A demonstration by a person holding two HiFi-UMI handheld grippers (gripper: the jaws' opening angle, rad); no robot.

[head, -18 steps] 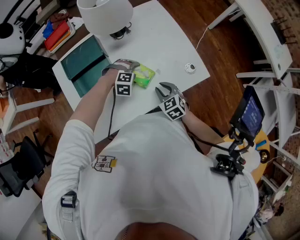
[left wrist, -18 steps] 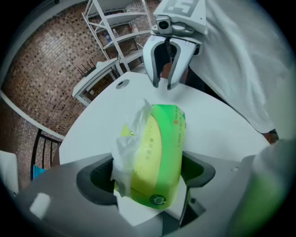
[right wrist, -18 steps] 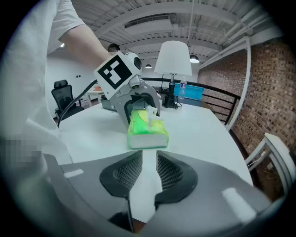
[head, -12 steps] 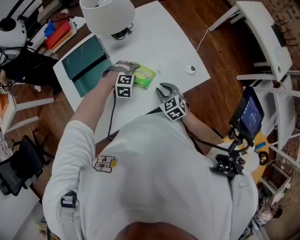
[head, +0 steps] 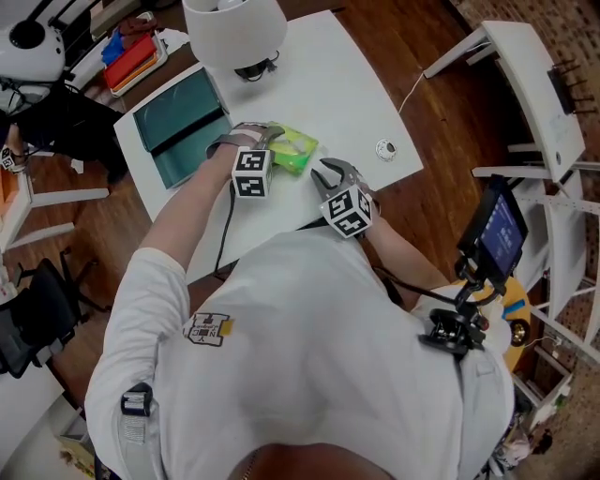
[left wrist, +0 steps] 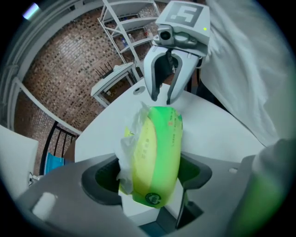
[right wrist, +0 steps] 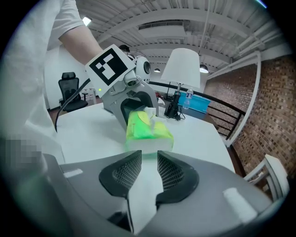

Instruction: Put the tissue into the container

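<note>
A green tissue pack (left wrist: 155, 148) with a white plastic flap lies on the white table (head: 328, 84). My left gripper (left wrist: 148, 178) is shut on its near end; in the head view the left gripper (head: 267, 141) sits just left of the pack (head: 295, 150). The teal open container (head: 183, 122) stands on the table to the left of that hand. My right gripper (right wrist: 149, 162) faces the pack (right wrist: 148, 132) from the opposite end. A narrow gap shows between its pads, with nothing in it. In the head view the right gripper (head: 328, 173) hovers near the table's front edge.
A white lamp shade (head: 234, 28) rises at the table's far side, behind the container. A small round metal object (head: 385, 148) lies near the right edge. A red tray (head: 136, 58) sits beyond the table at upper left. White furniture (head: 525, 84) stands to the right.
The head camera has shifted a little, so the table sits slightly lower and further right in the picture. Both grippers and the pack keep about the same places on it.
</note>
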